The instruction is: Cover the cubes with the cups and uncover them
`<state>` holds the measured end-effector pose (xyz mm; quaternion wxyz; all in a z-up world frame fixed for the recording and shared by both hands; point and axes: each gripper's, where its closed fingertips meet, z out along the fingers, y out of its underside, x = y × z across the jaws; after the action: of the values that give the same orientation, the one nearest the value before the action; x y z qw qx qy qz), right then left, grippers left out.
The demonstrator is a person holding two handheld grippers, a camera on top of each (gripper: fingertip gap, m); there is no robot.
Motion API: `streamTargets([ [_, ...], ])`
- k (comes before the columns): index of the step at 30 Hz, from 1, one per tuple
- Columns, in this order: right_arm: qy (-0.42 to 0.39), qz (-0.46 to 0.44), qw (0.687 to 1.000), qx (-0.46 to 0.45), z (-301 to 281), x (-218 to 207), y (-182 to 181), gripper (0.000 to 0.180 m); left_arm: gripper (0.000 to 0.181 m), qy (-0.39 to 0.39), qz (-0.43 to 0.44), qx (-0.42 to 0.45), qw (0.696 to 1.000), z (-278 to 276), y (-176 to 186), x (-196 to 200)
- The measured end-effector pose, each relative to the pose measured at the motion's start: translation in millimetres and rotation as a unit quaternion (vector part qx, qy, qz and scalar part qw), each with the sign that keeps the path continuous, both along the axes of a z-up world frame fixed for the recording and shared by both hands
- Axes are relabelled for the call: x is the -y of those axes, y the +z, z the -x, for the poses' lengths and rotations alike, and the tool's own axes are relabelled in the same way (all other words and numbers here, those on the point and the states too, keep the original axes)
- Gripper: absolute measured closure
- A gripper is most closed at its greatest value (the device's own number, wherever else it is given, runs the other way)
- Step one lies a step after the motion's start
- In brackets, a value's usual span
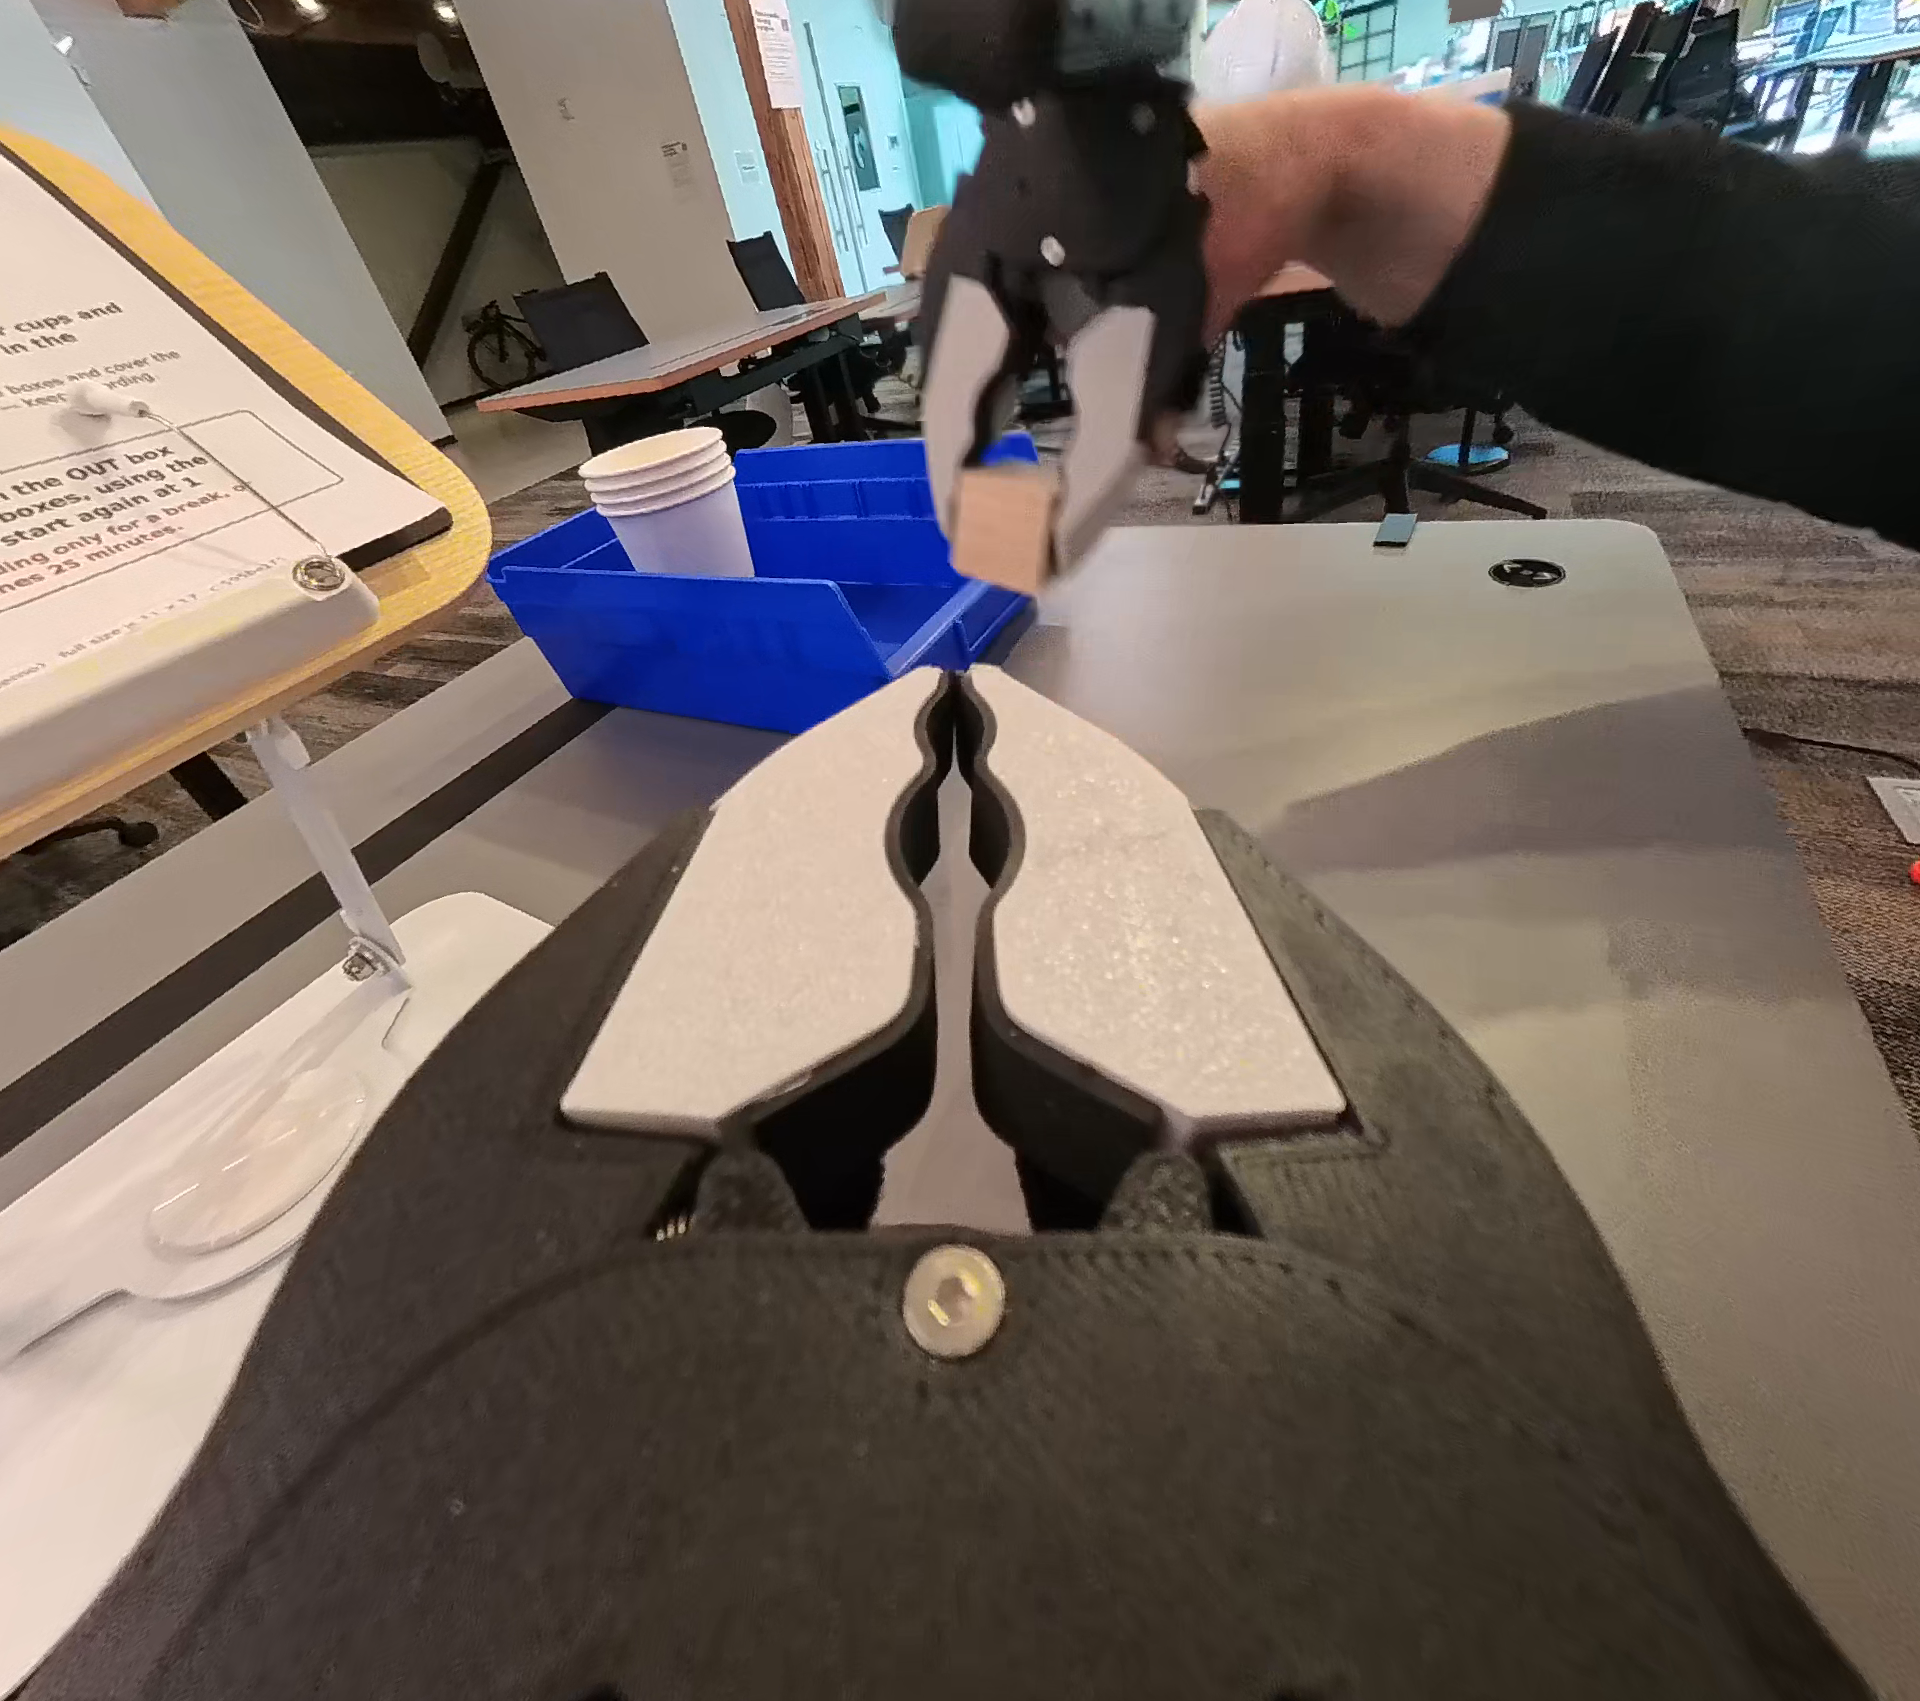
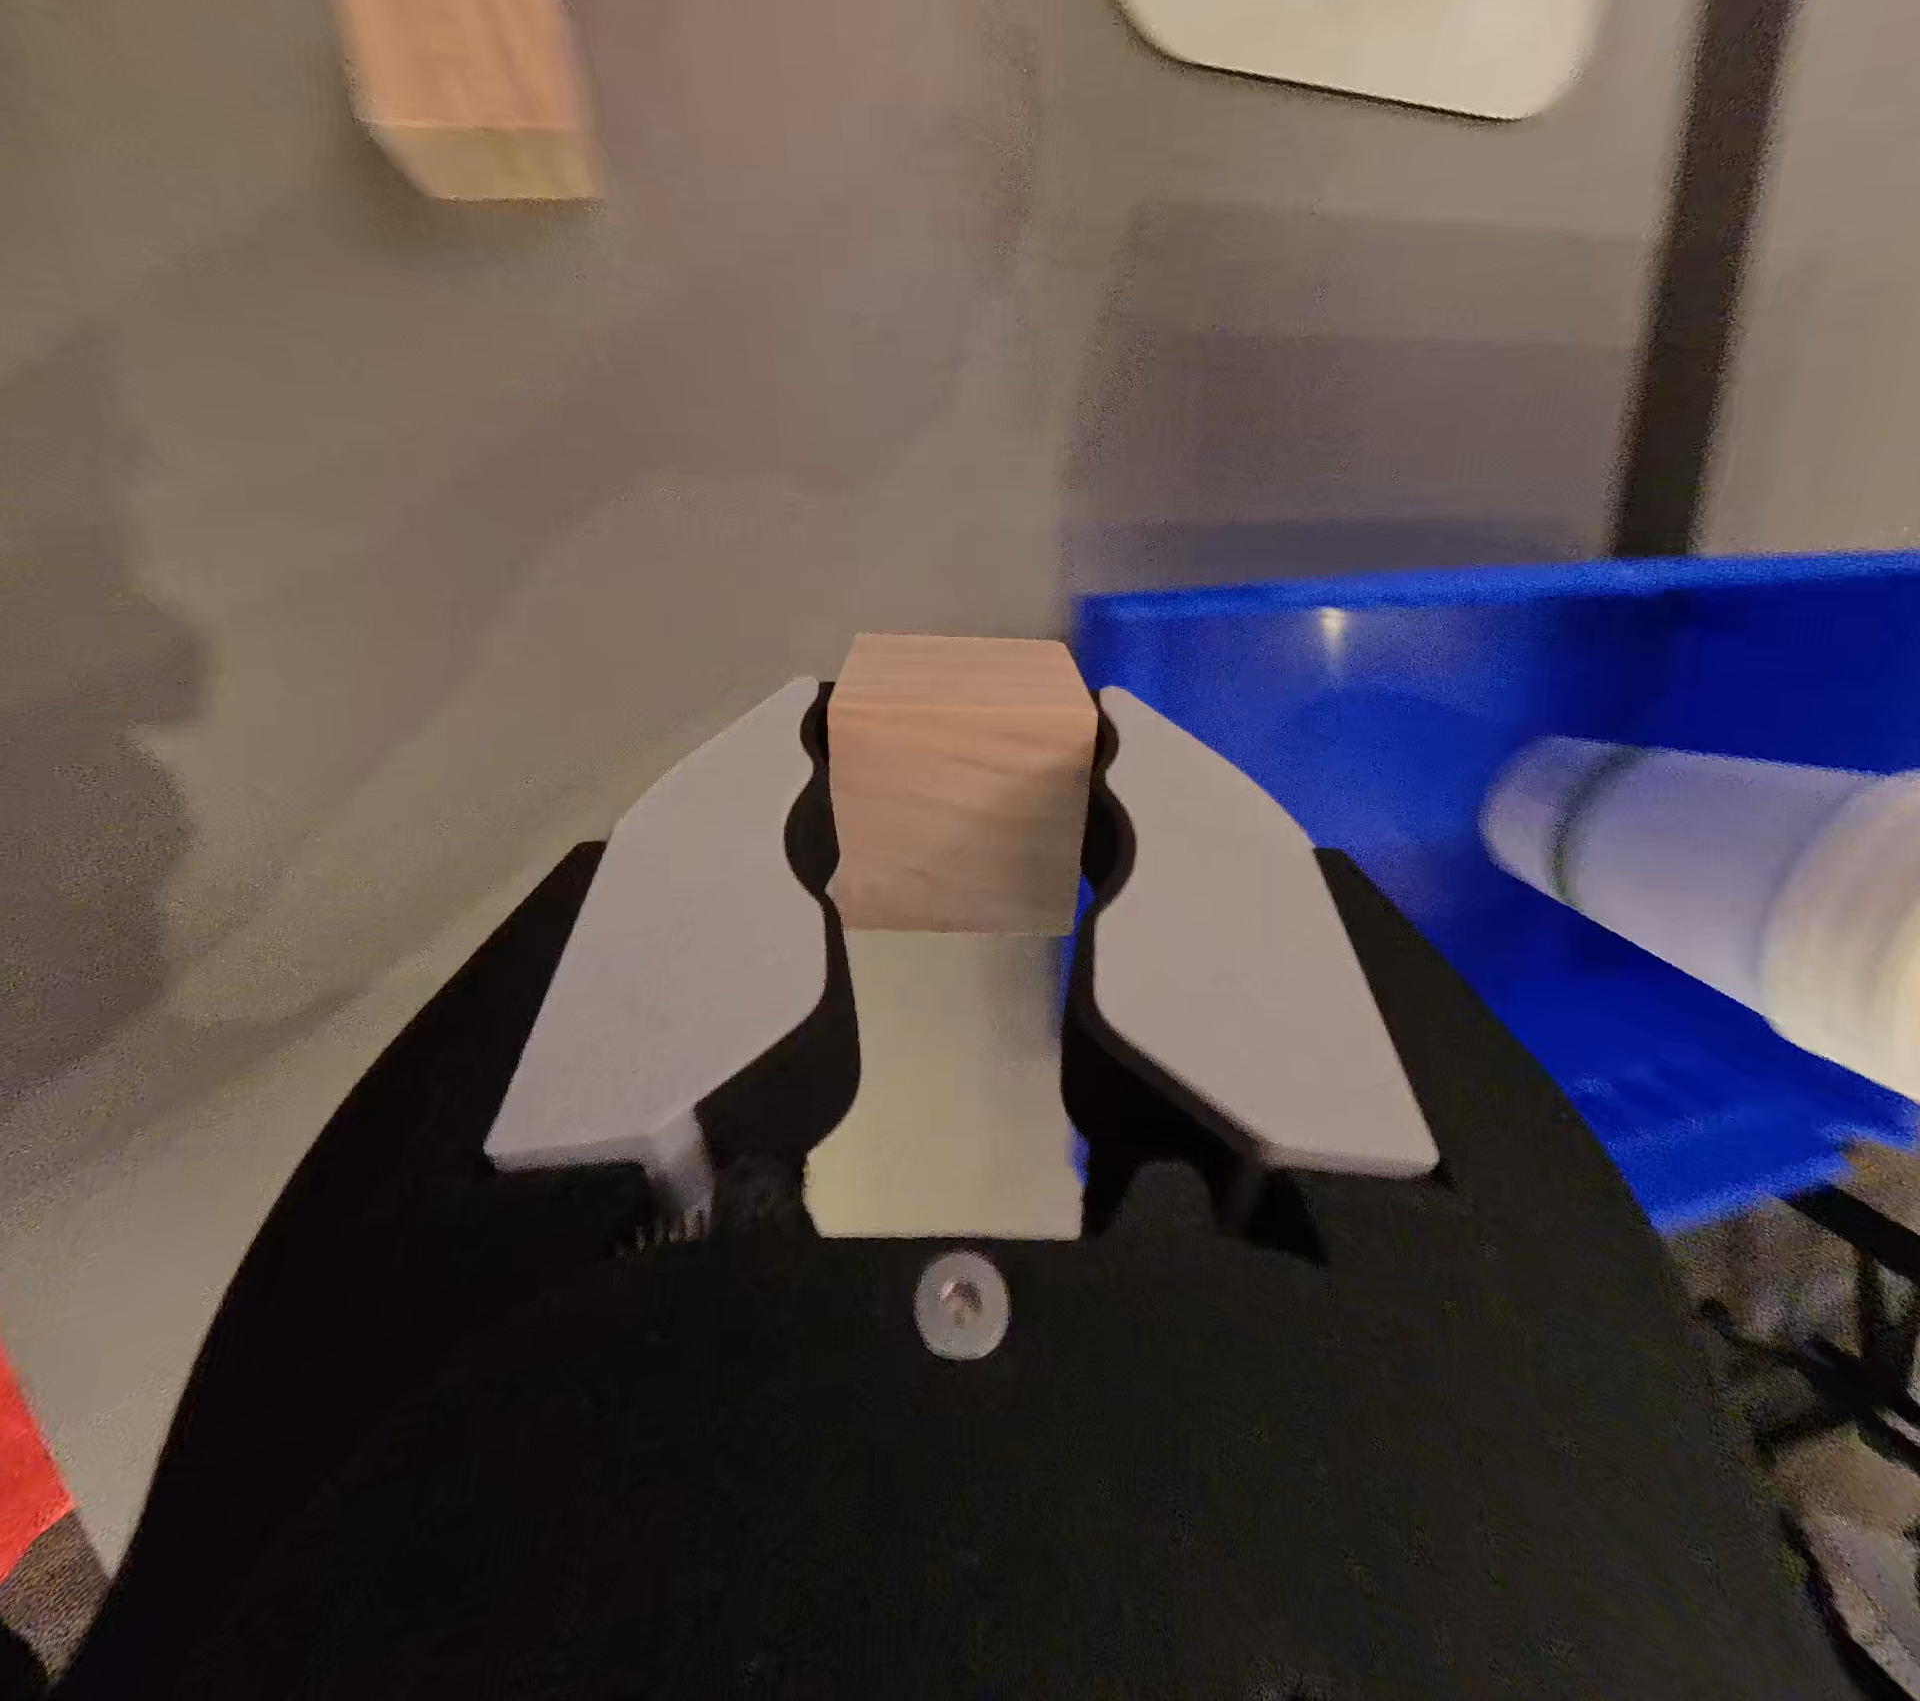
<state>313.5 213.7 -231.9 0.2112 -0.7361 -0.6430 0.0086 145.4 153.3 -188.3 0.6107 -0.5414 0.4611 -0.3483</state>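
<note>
2 small pale wooden cubes on show so far: 1 wooden cube point(image 2: 961, 784) clamped between the grey textured pads of the right gripper point(image 2: 961, 716), carried in the air just beyond the near corner of the blue plastic bin point(image 2: 1455, 716); the second wooden cube point(image 2: 457, 41) lying on the smooth grey tabletop point(image 2: 727, 301), well ahead of the tool and to its left. Seen from the left wrist view, same held cube point(image 1: 1003, 531) hanging at the tips of the right gripper point(image 1: 1023, 508), above the table edge beside the blue bin point(image 1: 727, 643).

Left gripper point(image 1: 956, 690) empty, wavy-edged pads pressed together, bin straight ahead of its tips.

Early stage, by the look of it: cubes being laid out, none covered. Stack of white paper cups point(image 1: 675, 508) nested upright in the bin, apparently untouched. Covering and uncovering both left to do.

Cube faces flat, sharp-edged, fine grain; cups thin, tapered, rolled rims; bin glossy, rigid; tabletop faintly reflective.
</note>
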Motion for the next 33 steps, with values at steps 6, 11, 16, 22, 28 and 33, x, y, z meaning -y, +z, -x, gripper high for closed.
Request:
streamTargets([
  [6, -0.018, -0.004, 0.999, 0.03, -36, -79, 10, 0.134, 0.181, 0.006, 0.0, -0.002, 1.0, 1, -2, -3],
  [11, -0.012, 0.053, 0.997, 0.05, -49, -110, -33, 0.134, 0.181, 0.006, 0.004, -0.001, 1.0, 2, -2, -5],
  [16, -0.002, 0.102, 0.993, 0.061, -54, -112, -72, 0.134, 0.181, 0.003, 0.006, 0.0, 1.0, 1, -3, -5],
  [22, -0.003, 0.136, 0.989, 0.059, -58, -106, -92, 0.134, 0.181, -0.003, 0.012, 0.0, 1.0, -1, -4, -6],
  [28, -0.03, 0.079, 0.996, 0.018, -59, -112, -48, 0.118, 0.181, 0.001, 0.009, -0.008, 1.0, -4, -7, -8],
  [33, 0.012, 0.005, 0.998, -0.056, -13, -68, 28, 0.128, 0.181, 0.011, 0.003, 0.001, 1.0, 0, -2, -11],
])
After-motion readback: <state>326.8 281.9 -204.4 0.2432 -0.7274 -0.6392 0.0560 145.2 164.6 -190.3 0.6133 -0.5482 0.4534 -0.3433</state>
